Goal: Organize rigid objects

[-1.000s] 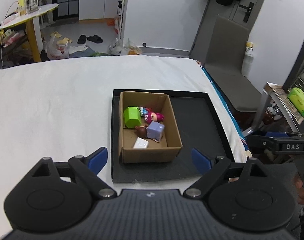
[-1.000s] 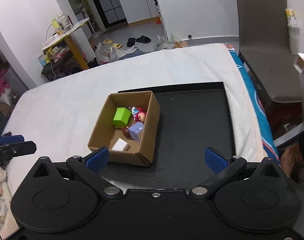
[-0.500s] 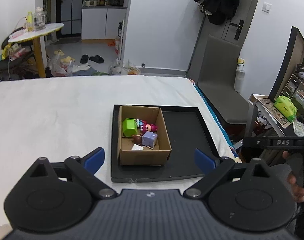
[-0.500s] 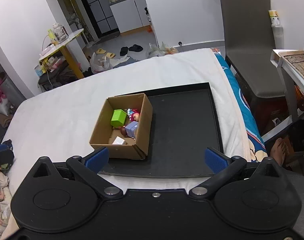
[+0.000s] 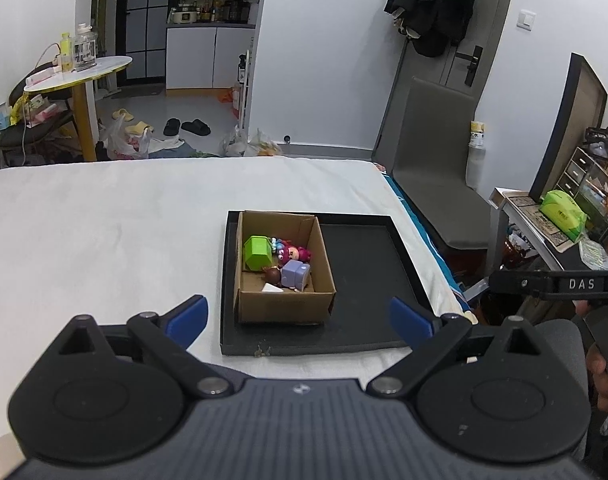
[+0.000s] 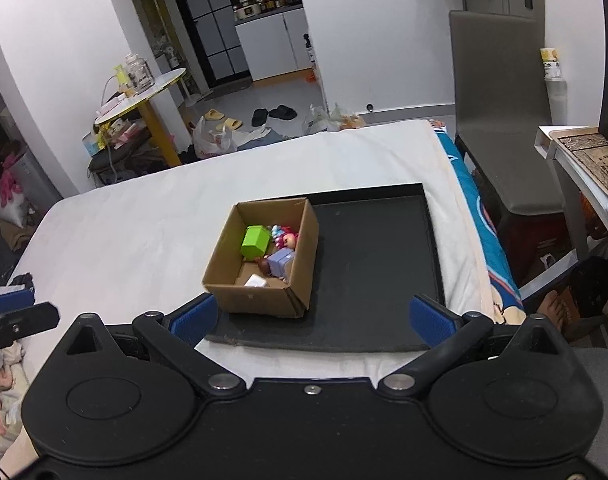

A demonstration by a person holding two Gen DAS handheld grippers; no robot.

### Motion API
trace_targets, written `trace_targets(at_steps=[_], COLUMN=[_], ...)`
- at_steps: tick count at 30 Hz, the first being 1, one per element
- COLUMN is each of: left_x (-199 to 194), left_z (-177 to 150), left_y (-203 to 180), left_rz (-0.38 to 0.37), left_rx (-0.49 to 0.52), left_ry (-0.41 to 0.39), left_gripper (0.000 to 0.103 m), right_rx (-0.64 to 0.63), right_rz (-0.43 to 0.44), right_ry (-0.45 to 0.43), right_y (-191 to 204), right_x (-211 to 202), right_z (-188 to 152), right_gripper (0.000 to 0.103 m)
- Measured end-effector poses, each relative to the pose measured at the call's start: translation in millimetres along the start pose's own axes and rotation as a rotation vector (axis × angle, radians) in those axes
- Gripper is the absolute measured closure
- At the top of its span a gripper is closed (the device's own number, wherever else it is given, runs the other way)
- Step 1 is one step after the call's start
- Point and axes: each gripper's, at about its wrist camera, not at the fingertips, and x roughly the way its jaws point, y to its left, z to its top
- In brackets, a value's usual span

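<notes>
A brown cardboard box [image 5: 284,300] [image 6: 260,300] stands in the left part of a black tray [image 5: 367,264] [image 6: 375,248] on a white bed. Inside lie a green block [image 5: 258,252] [image 6: 255,241], a purple block [image 5: 296,274] [image 6: 280,262], a pink doll [image 5: 294,252] [image 6: 288,239] and a small white piece [image 5: 272,288] [image 6: 255,281]. My left gripper [image 5: 300,316] is open and empty, held back from the tray's near edge. My right gripper [image 6: 311,318] is open and empty, also short of the tray.
The white bed [image 5: 104,220] spreads left of the tray. A grey chair [image 5: 431,152] stands at the right edge, a desk with a green tissue pack [image 5: 561,214] further right. A yellow-legged round table [image 5: 80,76] and floor clutter lie beyond the bed.
Both grippers have pulled back and up from the tray, so box and tray look smaller and farther. Both stay open and empty. The toys in the box have not moved.
</notes>
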Motion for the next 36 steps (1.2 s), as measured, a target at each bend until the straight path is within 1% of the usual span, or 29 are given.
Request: trace_targets(at_steps=[2,6,15,26,36], left_x=[-2,-5,-12,-3,3], left_z=[-2,-7,-10,-14,-15], left_y=[-1,-4,-3,4,0], left_rz=[0.001,0.010,0.014,0.022,0.034], left_rx=[0.002,0.020,0.016,0.010,0.026], left_ry=[-0.001,0.002,-0.009,0.008,0.021], left_gripper=[0.005,0.005,0.004,0.004,0.004], right_rx=[0.003,0.007,0.026,0.037,0.043], right_rz=[0.009,-0.010,-0.007,0.001,0.007], right_ry=[0.009,0.017,0.013,0.023,0.024], right_y=[2,4,2,2,-1], right_x=[-2,-5,-14,-12,-9], right_z=[-4,-10,-18,-20,-20], right_gripper=[0.000,0.000,0.000,0.000,0.000])
